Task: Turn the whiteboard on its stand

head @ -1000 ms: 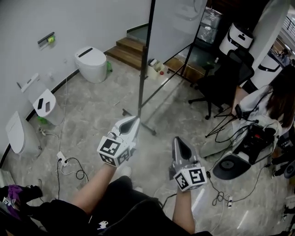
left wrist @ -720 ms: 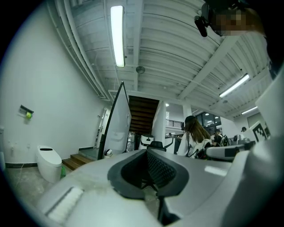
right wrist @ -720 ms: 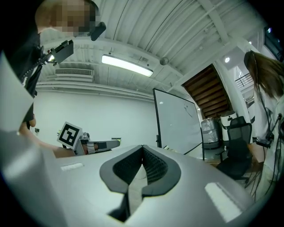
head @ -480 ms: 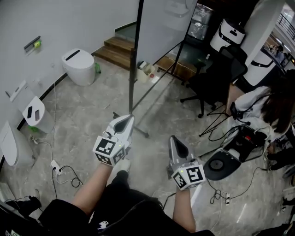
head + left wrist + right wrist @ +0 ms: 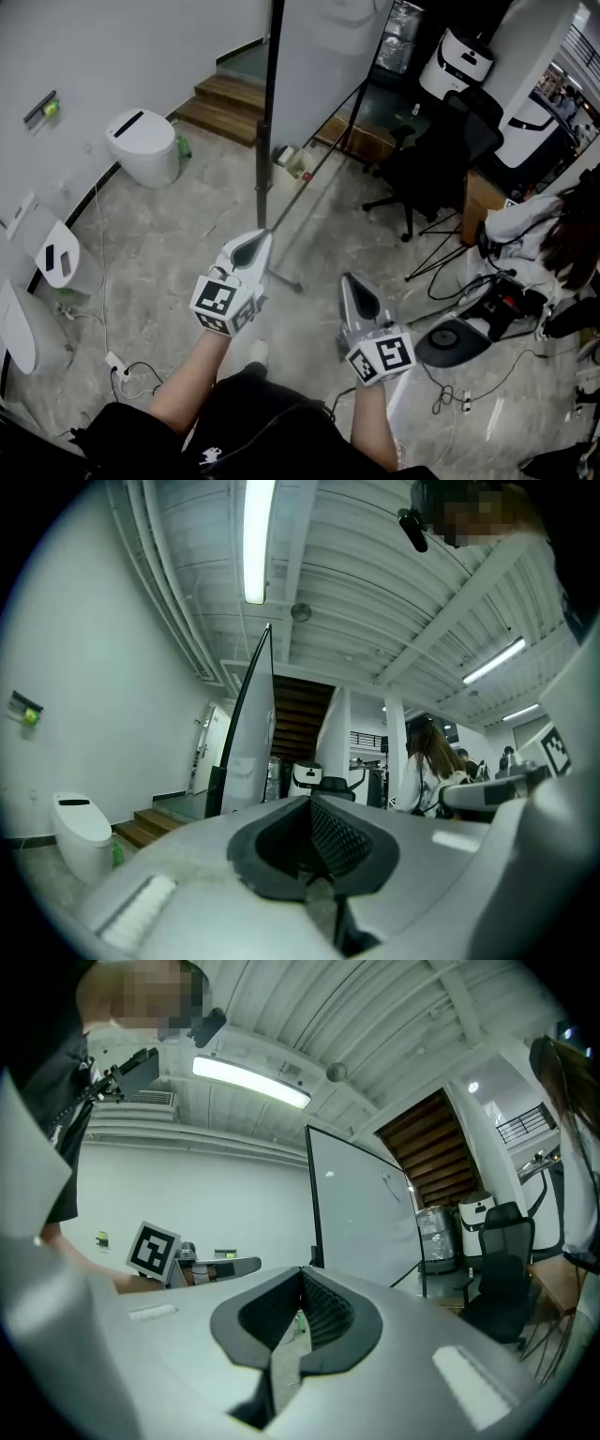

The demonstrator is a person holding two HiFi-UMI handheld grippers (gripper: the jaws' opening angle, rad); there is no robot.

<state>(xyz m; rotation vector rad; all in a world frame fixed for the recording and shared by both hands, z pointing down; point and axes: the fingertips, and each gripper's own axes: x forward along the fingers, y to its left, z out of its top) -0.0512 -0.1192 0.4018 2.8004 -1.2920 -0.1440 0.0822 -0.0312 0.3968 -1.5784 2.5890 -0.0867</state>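
Whiteboard [image 5: 319,56] stands ahead between a toilet [image 5: 142,147] and an office chair [image 5: 427,173], with my left gripper [image 5: 253,246] and right gripper [image 5: 354,292] both clenched, empty.

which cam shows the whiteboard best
The right gripper view: the whiteboard turns its broad white face and black frame toward the camera, up to the top corner. The head view cuts off its top but shows the stand below. The left gripper view sees the board nearly edge-on.
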